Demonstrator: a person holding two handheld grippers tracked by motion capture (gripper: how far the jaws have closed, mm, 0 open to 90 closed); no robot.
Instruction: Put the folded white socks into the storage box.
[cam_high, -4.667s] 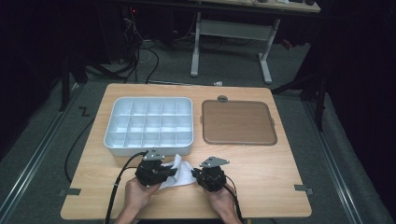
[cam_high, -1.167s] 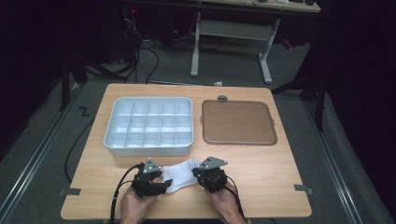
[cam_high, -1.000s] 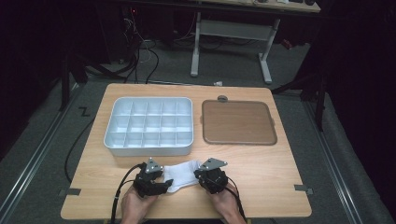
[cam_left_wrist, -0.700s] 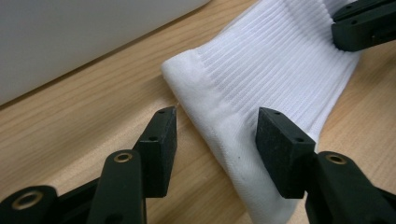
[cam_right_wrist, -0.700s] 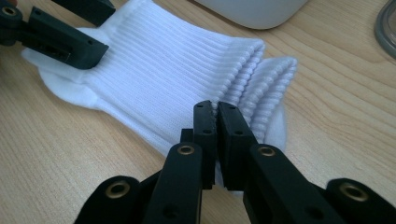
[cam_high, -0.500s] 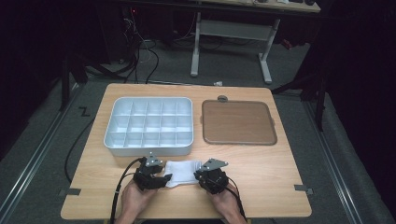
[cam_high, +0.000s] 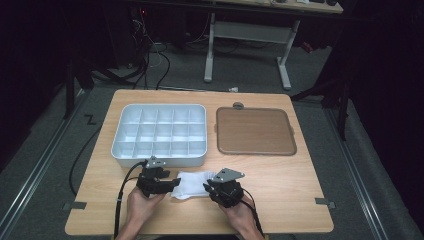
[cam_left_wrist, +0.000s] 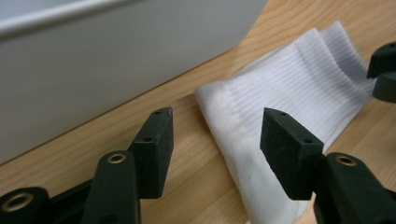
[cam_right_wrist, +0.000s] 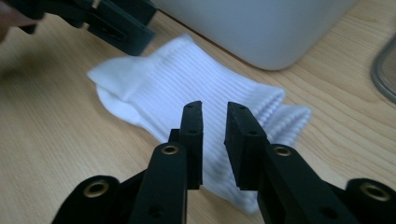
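- Far left on wooden table (cam_high: 280, 180): white compartment tray (cam_high: 160, 134), cells look empty, sitting just behind the work area; near wall close to the sock.
- Left gripper (cam_high: 172, 184) at sock's left end, jaws spread wide, nothing pinched; in left gripper view, pads (cam_left_wrist: 154, 149) straddle the sock's edge w/o pressing on it.
- Centre, near front edge of table: white ribbed sock (cam_high: 192, 182), folded flat, lying between both grippers; cuff end toward right gripper, loose folded corner toward left.
- Right gripper (cam_high: 207, 187) at sock's right end, jaws just been opening, now a narrow gap; sock below and beyond tips, not clamped betw. them as far as right gripper view (cam_right_wrist: 214, 135) shows.
- Right of tray: brown flat tray (cam_high: 255, 131), bare, well apart from sock.
- Risk: w/ neither gripper holding, fold likely to spring open, esp. loose corner at left.
- Risk: regrip on top layer only could drag fold apart or bunch fabric.
- Risk: left jaws closing on table edge of sock might miss, scrape wood, push sock toward tray wall.
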